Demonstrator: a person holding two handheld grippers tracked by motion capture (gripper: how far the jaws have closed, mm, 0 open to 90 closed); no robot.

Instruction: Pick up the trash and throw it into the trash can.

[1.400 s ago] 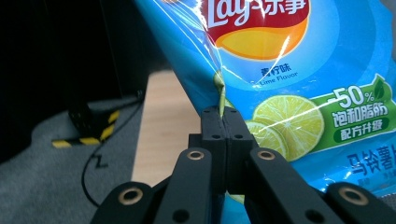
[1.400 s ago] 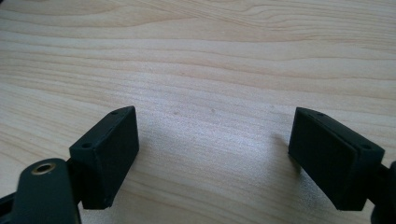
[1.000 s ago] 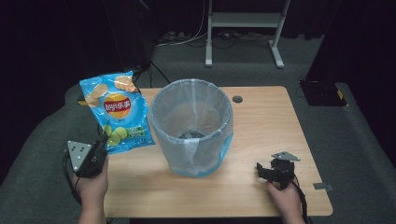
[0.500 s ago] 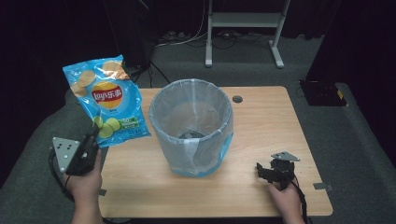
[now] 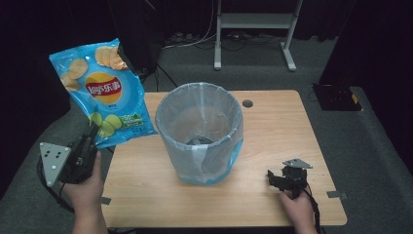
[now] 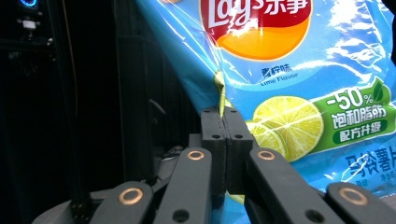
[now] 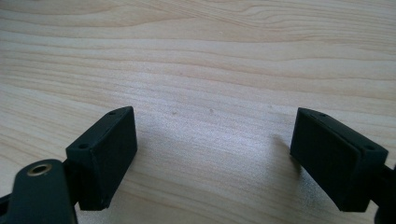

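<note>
Dark curtains and a grey carpeted floor (image 5: pixel 370 146) surround a light wooden table (image 5: pixel 272 126) seen from above; a metal stand (image 5: pixel 253 22) with cables at its foot rises behind the table's far edge. Near the table's centre stands a round bin lined with a translucent plastic bag (image 5: pixel 200 131), upright and open at the top, with something dark lying at its bottom. A small round hole (image 5: pixel 247 103) marks the tabletop beyond the bin.

Left side: the left gripper (image 5: pixel 90 134), held in the person's left hand (image 5: pixel 85 183) beyond the table's left edge, carries a grey three-cornered plate (image 5: pixel 53 158). Its jaws are pressed together on the lower edge of a blue Lay's lime-flavour crisp packet (image 5: pixel 100 92), which is lifted clear of the table, upright and slightly tilted, to the left of the bin and apart from it. In the left gripper view the left gripper (image 6: pixel 225 140) pinches a fold of the crisp packet (image 6: pixel 289 70) between its closed black pads, just beside the printed lime slices.

Right side: the right gripper (image 5: pixel 275 178), held in the right hand (image 5: pixel 298 209), rests low over the table's near right area, well apart from the bin. In the right gripper view the right gripper (image 7: pixel 212 154) has its jaws spread wide over bare wood grain (image 7: pixel 201 60), with nothing between them.
</note>
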